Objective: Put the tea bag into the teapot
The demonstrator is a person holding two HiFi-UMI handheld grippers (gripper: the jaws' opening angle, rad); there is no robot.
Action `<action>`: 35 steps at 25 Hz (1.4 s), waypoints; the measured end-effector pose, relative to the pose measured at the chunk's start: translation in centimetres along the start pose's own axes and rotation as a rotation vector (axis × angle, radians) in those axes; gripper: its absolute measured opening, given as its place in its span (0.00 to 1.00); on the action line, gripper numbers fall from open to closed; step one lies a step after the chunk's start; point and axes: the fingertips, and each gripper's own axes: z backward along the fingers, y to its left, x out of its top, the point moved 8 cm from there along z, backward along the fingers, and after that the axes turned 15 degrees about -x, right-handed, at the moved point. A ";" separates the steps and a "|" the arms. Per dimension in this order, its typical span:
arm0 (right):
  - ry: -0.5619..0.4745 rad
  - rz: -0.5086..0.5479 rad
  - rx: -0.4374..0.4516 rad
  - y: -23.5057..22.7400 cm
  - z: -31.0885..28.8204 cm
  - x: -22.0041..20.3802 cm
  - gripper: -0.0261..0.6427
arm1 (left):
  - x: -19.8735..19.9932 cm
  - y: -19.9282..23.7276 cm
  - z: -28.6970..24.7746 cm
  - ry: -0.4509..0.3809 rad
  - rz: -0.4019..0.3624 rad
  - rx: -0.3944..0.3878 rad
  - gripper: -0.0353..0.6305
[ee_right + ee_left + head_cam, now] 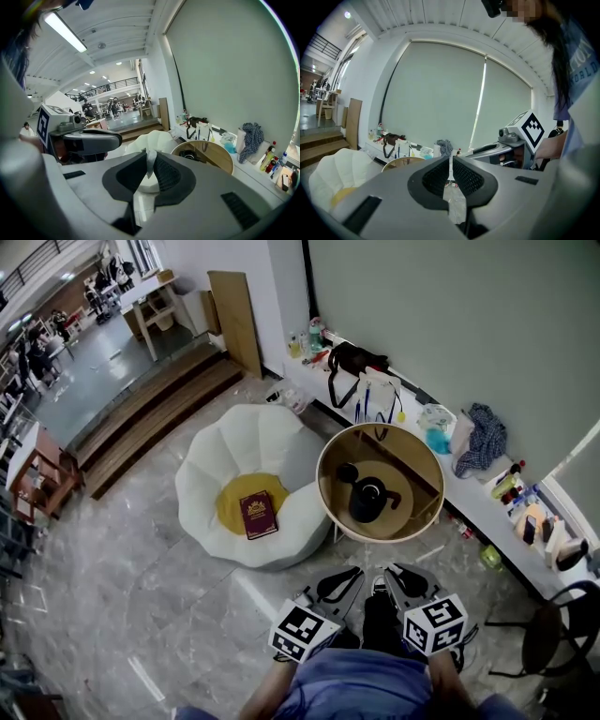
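A black teapot [367,501] stands open on a round wooden table [330,512], its lid [347,472] lying beside it. The teapot [188,154] also shows in the right gripper view, ahead and to the right. My right gripper [151,158] is shut on a small white tea bag [150,165] that sticks up between the pads. In the head view both grippers are held close to the body, short of the table: the left gripper [349,576] and the right gripper [398,573] side by side. The left gripper [451,161] has its jaws together, with nothing seen in them.
A white petal-shaped beanbag [234,442] with a yellow cushion and a red book [259,515] sits left of the table. A long white shelf [469,488] with bags, cloth and bottles runs along the wall behind. A black chair [562,634] is at the right.
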 end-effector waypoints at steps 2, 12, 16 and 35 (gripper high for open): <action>0.011 0.002 0.002 -0.2 -0.5 -0.1 0.12 | -0.2 0.4 -0.1 0.000 0.009 0.006 0.08; 0.024 0.009 0.035 -2.4 -5.4 2.0 0.12 | 0.5 4.5 -0.8 0.003 0.040 0.078 0.08; 0.037 0.028 0.048 -4.3 -8.1 3.2 0.12 | 1.0 7.1 -2.4 -0.004 0.065 0.105 0.08; 0.195 0.155 0.142 -13.4 -24.0 7.3 0.12 | 3.3 18.2 -12.2 0.047 0.154 0.145 0.08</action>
